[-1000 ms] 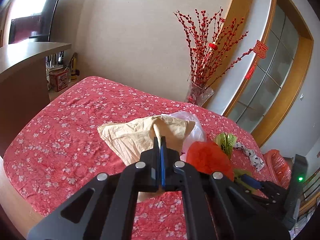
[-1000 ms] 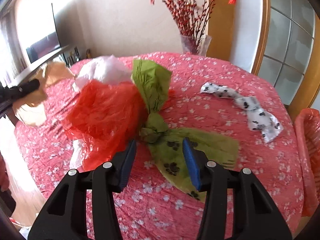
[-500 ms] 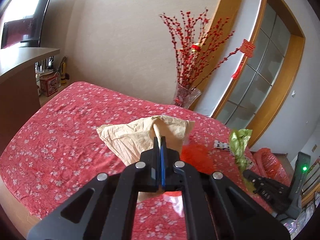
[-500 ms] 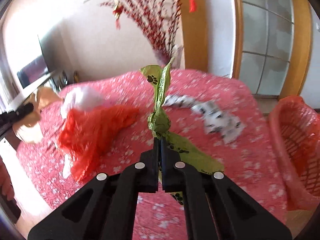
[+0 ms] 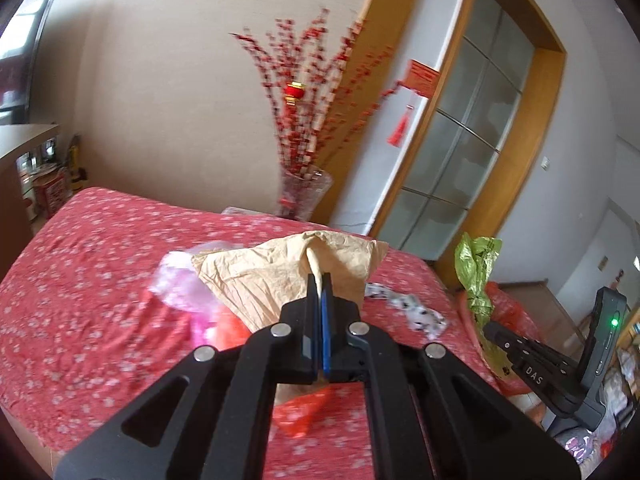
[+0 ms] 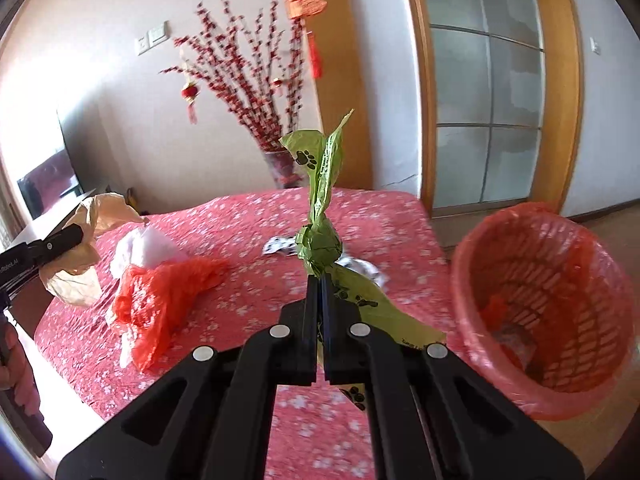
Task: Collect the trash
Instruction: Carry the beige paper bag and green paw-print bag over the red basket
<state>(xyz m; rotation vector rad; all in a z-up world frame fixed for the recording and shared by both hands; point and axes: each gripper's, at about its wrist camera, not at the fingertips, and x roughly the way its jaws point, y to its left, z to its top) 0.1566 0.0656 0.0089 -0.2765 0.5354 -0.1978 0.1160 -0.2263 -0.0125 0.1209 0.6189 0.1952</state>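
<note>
Left tongs: shut tight on the tan paper bag, held up above the bed.
Right tongs: shut tight on the green bag, lifted off the bed, near the red basket.
On the bed: red bag, white bag, spotted wrapper.
Behind: vase of red branches.
</note>
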